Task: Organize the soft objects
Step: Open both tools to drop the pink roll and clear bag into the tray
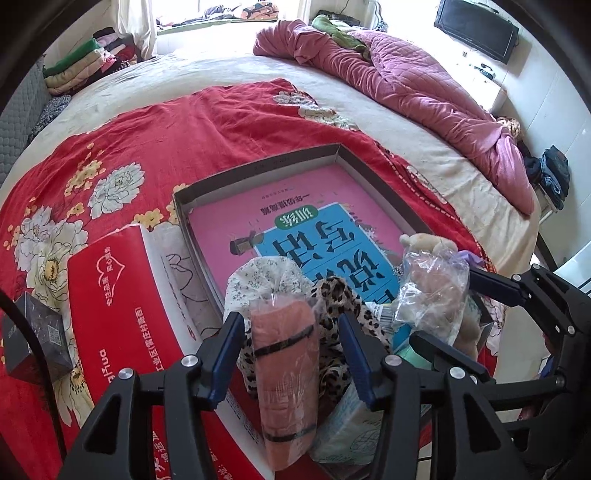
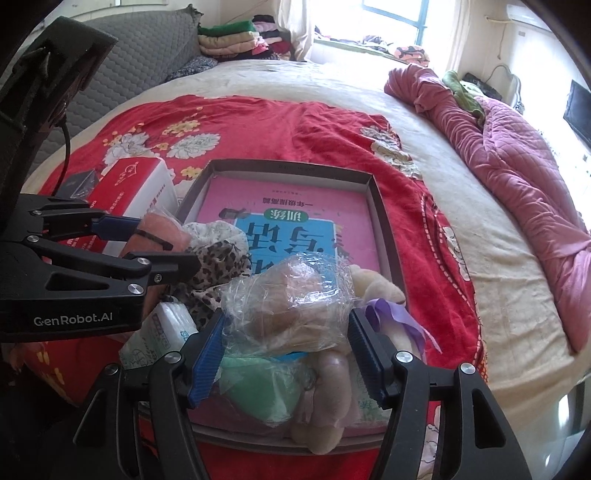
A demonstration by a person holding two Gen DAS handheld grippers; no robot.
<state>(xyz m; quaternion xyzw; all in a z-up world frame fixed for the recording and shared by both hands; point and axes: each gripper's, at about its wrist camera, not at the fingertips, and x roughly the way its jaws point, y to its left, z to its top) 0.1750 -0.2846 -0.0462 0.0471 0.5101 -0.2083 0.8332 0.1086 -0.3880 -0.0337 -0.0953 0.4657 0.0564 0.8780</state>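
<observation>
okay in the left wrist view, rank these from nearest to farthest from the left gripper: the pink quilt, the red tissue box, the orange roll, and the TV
1. Orange roll, between the left gripper's fingers.
2. Red tissue box, just left.
3. Pink quilt, far right across the bed.
4. TV, on the wall beyond the quilt.

A wide bed (image 2: 332,96) carries a red flowered blanket (image 2: 258,125), with a crumpled pink quilt (image 2: 517,166) beside it and folded clothes (image 2: 236,40) stacked behind it.
</observation>
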